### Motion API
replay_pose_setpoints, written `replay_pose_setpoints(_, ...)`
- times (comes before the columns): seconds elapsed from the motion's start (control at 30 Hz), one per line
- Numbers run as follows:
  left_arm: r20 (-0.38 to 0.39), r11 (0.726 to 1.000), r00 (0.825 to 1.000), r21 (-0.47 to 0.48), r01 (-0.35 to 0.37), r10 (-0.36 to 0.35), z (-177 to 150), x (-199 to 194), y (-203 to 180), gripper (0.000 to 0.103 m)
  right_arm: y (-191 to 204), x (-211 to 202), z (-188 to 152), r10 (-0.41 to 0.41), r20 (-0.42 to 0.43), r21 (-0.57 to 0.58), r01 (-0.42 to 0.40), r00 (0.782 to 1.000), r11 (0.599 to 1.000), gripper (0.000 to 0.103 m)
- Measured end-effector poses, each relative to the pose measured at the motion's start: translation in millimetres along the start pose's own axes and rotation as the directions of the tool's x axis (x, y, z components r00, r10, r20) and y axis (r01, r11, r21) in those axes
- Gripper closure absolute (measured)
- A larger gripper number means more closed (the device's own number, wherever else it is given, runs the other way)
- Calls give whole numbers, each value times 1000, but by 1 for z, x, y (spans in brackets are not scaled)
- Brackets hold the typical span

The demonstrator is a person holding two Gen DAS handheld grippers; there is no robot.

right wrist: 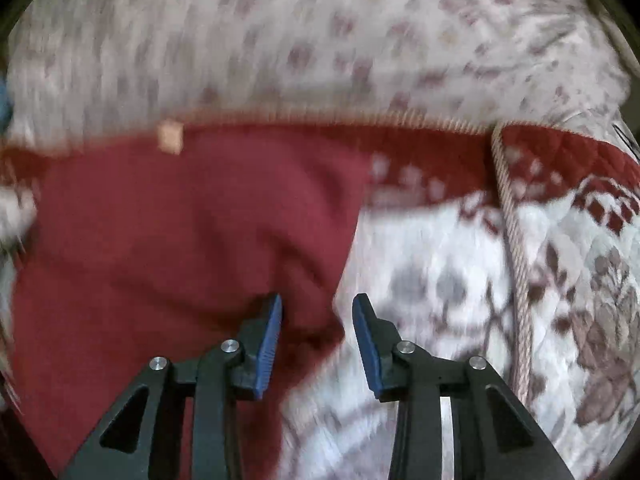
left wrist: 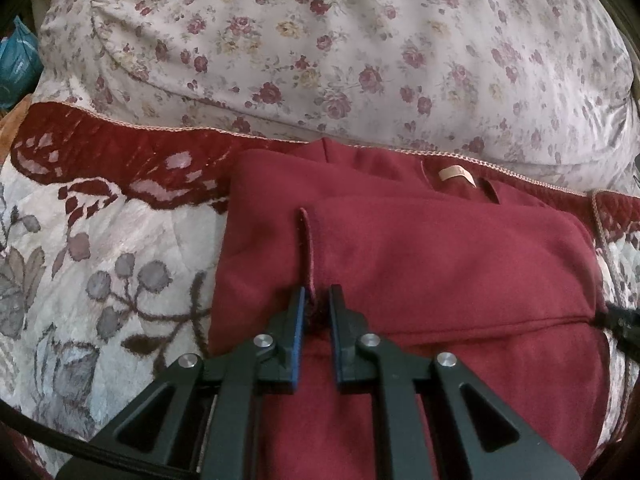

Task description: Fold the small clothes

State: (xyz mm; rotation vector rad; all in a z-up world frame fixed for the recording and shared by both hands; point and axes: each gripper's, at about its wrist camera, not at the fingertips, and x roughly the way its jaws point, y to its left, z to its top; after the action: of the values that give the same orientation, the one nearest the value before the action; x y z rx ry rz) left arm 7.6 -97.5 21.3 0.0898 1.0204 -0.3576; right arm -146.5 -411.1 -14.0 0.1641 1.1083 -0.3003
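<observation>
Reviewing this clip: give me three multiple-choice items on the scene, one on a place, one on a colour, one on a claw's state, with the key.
1. Where does the tan label sit on the garment?
A. far edge, by the floral pillow
B. between the left claw's fingers
C. on the quilt

2. The garment's colour?
A. blue
B. dark red
C. grey

3. The right claw is:
A. shut on the label
B. shut on the quilt
C. open

Key: A, the label lies near the pillow; B, the cloth is maroon; C, a gap shows between the fingers, gripping nothing.
</observation>
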Motion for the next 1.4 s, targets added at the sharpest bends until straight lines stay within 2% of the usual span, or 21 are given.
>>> replay_pose_setpoints(0.1, 0, 1000, 1000, -7, 4, -4, -1, -2, 2, 90, 5, -7, -15, 23, -26, -29, -24, 999, 999, 63)
replay_pose_setpoints(0.2, 2, 1000, 1000, -7, 4, -4, -2, -3, 2, 90, -3, -17, -21, 71, 11, 46, -71, 997, 996, 60)
replay_pose_setpoints(0.37, 12, 1000, 1000, 7, -8, 8, -4, -4, 0, 89, -3, -40, -7, 129, 138, 72, -140, 982, 988, 42)
replay_pose_setpoints(0.53, 20, 999, 999, 24, -27, 26, -5, -4, -2, 89, -13, -53, -1, 262, 237, 100, -292, 935, 951, 40)
replay_pose_setpoints(0.57, 22, 999, 999, 28, -31, 30, -5, -4, -2, 88, -16, -49, 1, 252, 256, 125, -291, 933, 949, 39)
replay_pose_setpoints(0.63, 24, 999, 999, 32, -35, 34, -5, -4, -3, 88, -28, -32, 7, 173, 238, 196, -222, 956, 955, 39)
replay_pose_setpoints(0.73, 24, 999, 999, 32, -34, 34, -4, -3, -3, 87, -29, -5, 12, 116, 136, 210, -143, 984, 967, 39)
replay_pose_setpoints(0.77, 25, 999, 999, 30, -33, 32, -4, -3, -3, 87, -23, 7, 10, 90, 78, 190, -104, 993, 976, 40)
replay_pose_setpoints(0.87, 25, 999, 999, 31, -31, 30, -5, -3, -3, 86, -9, 7, 6, 41, 65, 134, -49, 997, 990, 40)
replay_pose_setpoints(0.97, 31, 999, 999, 34, -30, 29, -5, -4, -3, 82, -6, 1, 3, 42, 69, 125, -50, 997, 991, 40)
replay_pose_setpoints(1.03, 38, 999, 999, 32, -27, 26, -6, -5, -3, 75, -9, -6, 1, 54, 84, 142, -66, 995, 988, 40)
replay_pose_setpoints(1.1, 53, 1000, 999, 24, -16, 15, -8, -7, -4, 50, -12, -7, 1, 50, 101, 149, -65, 994, 987, 39)
replay_pose_setpoints(1.2, 84, 1000, 996, 26, -6, 4, -13, -10, -7, 31, -12, 6, 1, 22, 54, 136, -29, 998, 990, 30)
replay_pose_setpoints(1.3, 93, 996, 995, 80, -45, 37, -23, -18, -16, 30, -12, 5, 2, 23, 61, 146, -32, 998, 989, 29)
replay_pose_setpoints(1.4, 93, 990, 992, 105, -95, 85, -37, -31, -18, 29, -11, -14, -6, 30, 84, 153, -42, 996, 987, 29)
